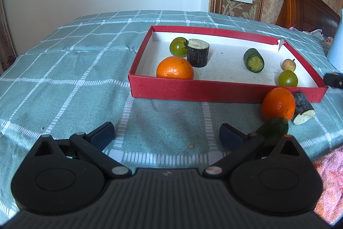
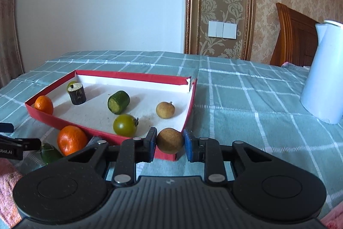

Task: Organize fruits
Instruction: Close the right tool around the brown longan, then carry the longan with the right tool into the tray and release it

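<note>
Longan (image 2: 170, 140): clamped between right gripper (image 2: 169, 142) pads. Left gripper (image 1: 167, 135): wide open, empty; only its view shows sugarcane piece (image 1: 302, 107) outside box (image 1: 214, 90).

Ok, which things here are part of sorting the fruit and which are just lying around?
For the job:
- red tray
- longan in the right hand-held gripper
- orange, sugarcane piece and cucumber piece outside the tray

Lying about:
- white jug
- checked cloth
- wall switch

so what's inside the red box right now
Inside the red box: an orange, two green tomatoes, a dark stem piece, a cucumber chunk and a longan. The near wall hides the orange's base.
</note>
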Demonstrator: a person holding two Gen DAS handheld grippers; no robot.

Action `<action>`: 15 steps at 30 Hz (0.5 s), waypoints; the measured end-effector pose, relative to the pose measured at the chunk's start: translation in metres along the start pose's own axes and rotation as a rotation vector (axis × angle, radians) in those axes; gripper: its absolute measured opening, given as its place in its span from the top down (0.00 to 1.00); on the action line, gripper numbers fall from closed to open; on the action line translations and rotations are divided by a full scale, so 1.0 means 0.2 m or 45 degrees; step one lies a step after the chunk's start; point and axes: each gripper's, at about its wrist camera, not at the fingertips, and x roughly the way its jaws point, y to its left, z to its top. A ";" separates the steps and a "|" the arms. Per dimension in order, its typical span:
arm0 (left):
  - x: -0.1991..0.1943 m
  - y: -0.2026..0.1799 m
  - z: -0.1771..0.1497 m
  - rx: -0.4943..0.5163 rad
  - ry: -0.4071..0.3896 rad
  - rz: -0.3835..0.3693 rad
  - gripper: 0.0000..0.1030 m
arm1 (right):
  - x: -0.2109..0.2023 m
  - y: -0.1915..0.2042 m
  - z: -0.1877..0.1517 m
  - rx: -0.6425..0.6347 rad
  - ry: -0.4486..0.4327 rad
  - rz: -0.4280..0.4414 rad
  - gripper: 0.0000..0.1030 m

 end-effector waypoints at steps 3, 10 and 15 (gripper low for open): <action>0.00 0.00 0.00 0.000 0.000 0.000 0.00 | 0.05 0.02 0.04 -0.011 -0.001 -0.005 0.74; 0.00 0.00 0.00 0.001 0.000 0.000 0.00 | 0.23 0.06 0.17 -0.030 0.037 -0.003 0.74; 0.00 0.00 0.00 0.000 0.000 0.000 0.00 | 0.37 0.12 0.21 -0.061 0.073 0.007 0.74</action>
